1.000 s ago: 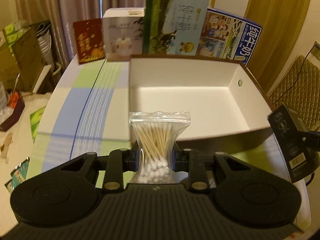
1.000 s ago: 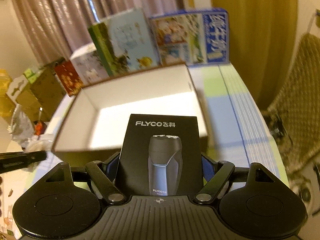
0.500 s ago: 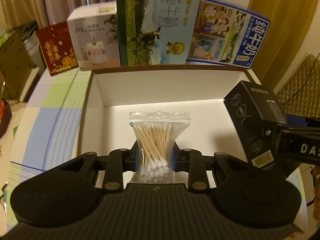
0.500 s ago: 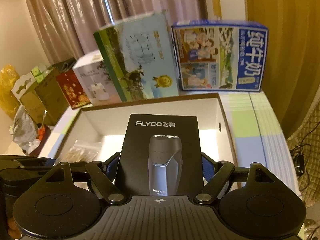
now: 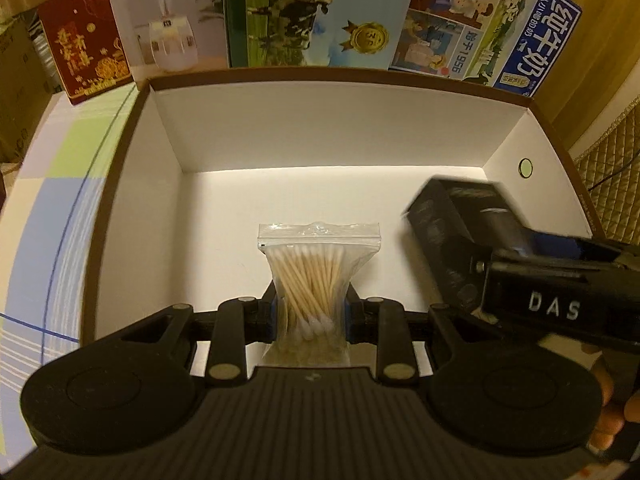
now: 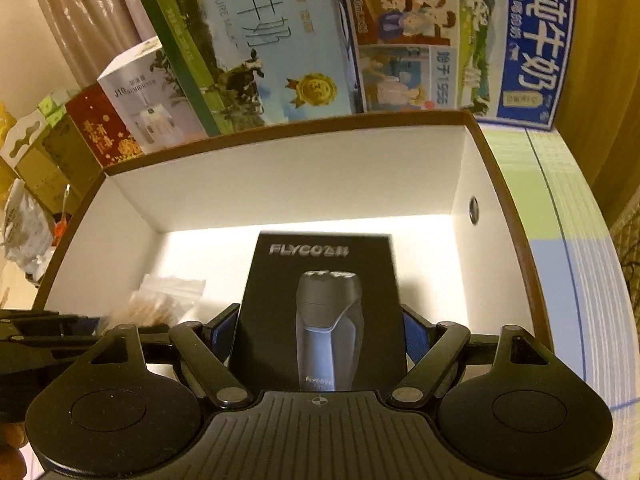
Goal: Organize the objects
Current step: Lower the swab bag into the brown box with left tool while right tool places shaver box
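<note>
**Both grippers now inside the box, loads not yet released**

Left gripper (image 5: 310,312): fingers pinched on the lower part of the cotton swab bag (image 5: 316,272), bag upright, zip edge up. A second ago it hung at the near wall of the white storage box (image 5: 344,136); now it sits over the box floor, near-centre. Right gripper (image 6: 320,332): clamped on both sides of the black FLYCO shaver box (image 6: 324,300), upright, label facing the camera. It has come in from outside the box's right edge and now hangs over the floor toward the right wall, just beside the swab bag, not touching as far as visible. Can't tell if either item rests on the floor yet.

Meaning: carry phase looks done, both items are in the box; likely next is lower and let go. Risk: the two grippers are close together.

Far: past the box's far wall, a row of cartons on the table's far edge – red carton (image 5: 84,56), humidifier box (image 5: 168,24), two milk cartons (image 5: 320,12).
</note>
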The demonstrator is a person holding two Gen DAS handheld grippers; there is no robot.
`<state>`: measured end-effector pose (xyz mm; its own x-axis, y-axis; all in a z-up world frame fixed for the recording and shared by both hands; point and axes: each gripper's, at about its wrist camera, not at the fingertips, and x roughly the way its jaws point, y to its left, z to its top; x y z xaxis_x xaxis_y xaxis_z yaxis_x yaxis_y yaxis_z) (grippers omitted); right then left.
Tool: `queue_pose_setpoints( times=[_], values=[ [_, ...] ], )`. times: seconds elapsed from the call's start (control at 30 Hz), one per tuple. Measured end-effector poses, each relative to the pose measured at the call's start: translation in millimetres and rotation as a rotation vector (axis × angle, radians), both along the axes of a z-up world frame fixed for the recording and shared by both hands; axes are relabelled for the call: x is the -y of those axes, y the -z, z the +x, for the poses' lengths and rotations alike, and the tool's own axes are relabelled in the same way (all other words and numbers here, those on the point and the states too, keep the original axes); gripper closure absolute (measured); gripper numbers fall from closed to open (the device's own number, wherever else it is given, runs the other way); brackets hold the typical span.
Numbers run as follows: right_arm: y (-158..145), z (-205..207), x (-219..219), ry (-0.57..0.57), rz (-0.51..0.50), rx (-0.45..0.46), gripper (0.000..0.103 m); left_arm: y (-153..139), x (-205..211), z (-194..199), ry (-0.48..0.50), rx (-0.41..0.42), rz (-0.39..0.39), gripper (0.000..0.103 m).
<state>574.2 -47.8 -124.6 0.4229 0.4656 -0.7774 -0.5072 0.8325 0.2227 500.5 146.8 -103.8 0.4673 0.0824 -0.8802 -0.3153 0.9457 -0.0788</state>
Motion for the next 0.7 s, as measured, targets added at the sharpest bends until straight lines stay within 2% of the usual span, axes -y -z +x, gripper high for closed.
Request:
queue_pose_setpoints(
  times=[0.3,0.4,0.47,0.6,0.7],
  values=[
    [-4.9,2.6,9.8,0.001,-0.023,-0.022,0.025,8.0,-1.4,9.8,0.005,-0.017,-0.001,0.078],
    [-6.4,0.3,12.8,-0.010,-0.017,-0.034,0.025,7.4,0.7,11.7,0.020,-0.012,-0.005,0.067],
    [-8.3,-2.2,14.7,-0.018,-0.017,-0.036,0.025,5.6,1.0,11.0,0.021,-0.002,-0.006,0.042],
    [-14.8,-9.1,20.4,-0.038,-0.005,-0.036,0.024,-0.8,1.4,5.7,0.044,0.014,0.002,0.039],
    [-21.5,-16.9,25.9,-0.052,0.003,-0.020,0.020,-5.1,0.5,-1.2,0.062,0.008,0.014,0.034]
  ],
)
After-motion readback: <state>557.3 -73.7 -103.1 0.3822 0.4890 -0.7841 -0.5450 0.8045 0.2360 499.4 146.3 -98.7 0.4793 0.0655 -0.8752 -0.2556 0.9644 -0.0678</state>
